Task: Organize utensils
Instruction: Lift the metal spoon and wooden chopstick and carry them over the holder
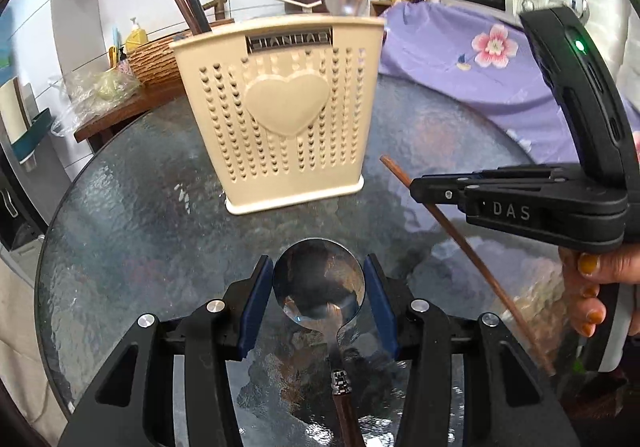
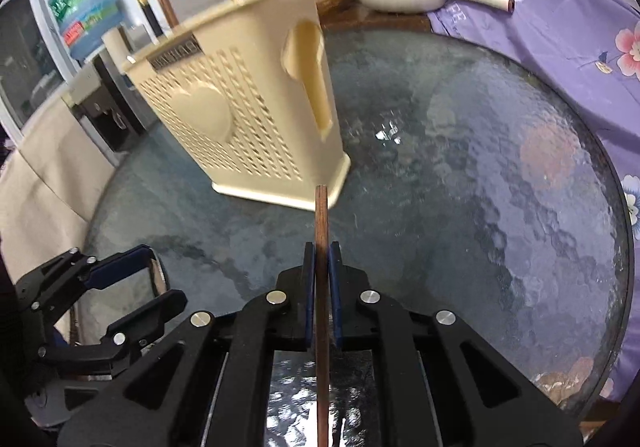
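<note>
From the left wrist view, our left claw (image 1: 319, 301) stands wide apart over the glass worktop (image 1: 132, 231), and a metal spoon (image 1: 319, 285) lies between its blue pads (image 1: 374, 299). The bowl of the spoon fills most of the gap, with the pads just beside its edges; we cannot tell whether they touch it. Its dark handle runs back under the claw toward us. Ahead, a cream holder (image 1: 280, 115) with heart-shaped holes stands upright on the worktop, with chopsticks and a ladle sticking out of its top. To the right, our right claw (image 1: 418, 189) reaches in sideways, clenched on a brown chopstick (image 1: 460, 243) that slants down toward the worktop's near edge. A purple cloth (image 1: 460, 63) covers the far right side.

From the right wrist view, our right claw (image 2: 321, 251) is clamped on the chopstick (image 2: 321, 215), pads pressed against both its sides. The stick runs straight forward, its tip pointing at the near base corner of the holder (image 2: 240, 103), which appears tilted. At lower left, we see the left claw (image 2: 156, 275) spread open above the worktop (image 2: 460, 175).
</note>
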{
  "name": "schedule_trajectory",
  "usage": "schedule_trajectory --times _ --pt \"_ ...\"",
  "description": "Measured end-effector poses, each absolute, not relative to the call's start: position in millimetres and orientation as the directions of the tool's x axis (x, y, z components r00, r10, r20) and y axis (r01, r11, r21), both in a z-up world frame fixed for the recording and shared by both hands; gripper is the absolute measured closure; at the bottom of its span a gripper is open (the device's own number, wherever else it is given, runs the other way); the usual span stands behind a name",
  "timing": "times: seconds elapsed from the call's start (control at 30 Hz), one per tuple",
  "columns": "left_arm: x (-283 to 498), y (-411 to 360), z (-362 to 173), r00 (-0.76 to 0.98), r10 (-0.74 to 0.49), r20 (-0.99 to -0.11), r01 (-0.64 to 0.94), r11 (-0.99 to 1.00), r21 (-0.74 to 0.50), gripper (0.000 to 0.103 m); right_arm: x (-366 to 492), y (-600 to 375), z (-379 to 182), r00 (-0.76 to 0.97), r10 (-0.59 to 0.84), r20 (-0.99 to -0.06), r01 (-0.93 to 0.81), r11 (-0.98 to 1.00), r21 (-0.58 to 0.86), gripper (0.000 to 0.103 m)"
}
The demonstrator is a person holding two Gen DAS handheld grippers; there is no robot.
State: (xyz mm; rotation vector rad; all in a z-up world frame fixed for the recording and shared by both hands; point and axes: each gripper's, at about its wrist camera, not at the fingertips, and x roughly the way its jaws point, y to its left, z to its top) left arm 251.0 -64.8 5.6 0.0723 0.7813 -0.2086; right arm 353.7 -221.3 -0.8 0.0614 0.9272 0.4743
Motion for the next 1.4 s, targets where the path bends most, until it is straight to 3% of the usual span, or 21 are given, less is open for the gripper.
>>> schedule_trajectory --times 0.6,1.4 --pt "224 -56 62 0.788 -0.226 -0.573 0.214 0.973 -0.090 0.057 311 -244 76 0.560 0.596 -0.575 -0.497 0.797 0.343 0.096" --pt "228 -55 103 0.828 -0.243 -0.505 0.230 0.969 -0.090 0.058 290 -255 134 0.565 0.673 -0.477 -0.602 0.732 0.318 0.096"
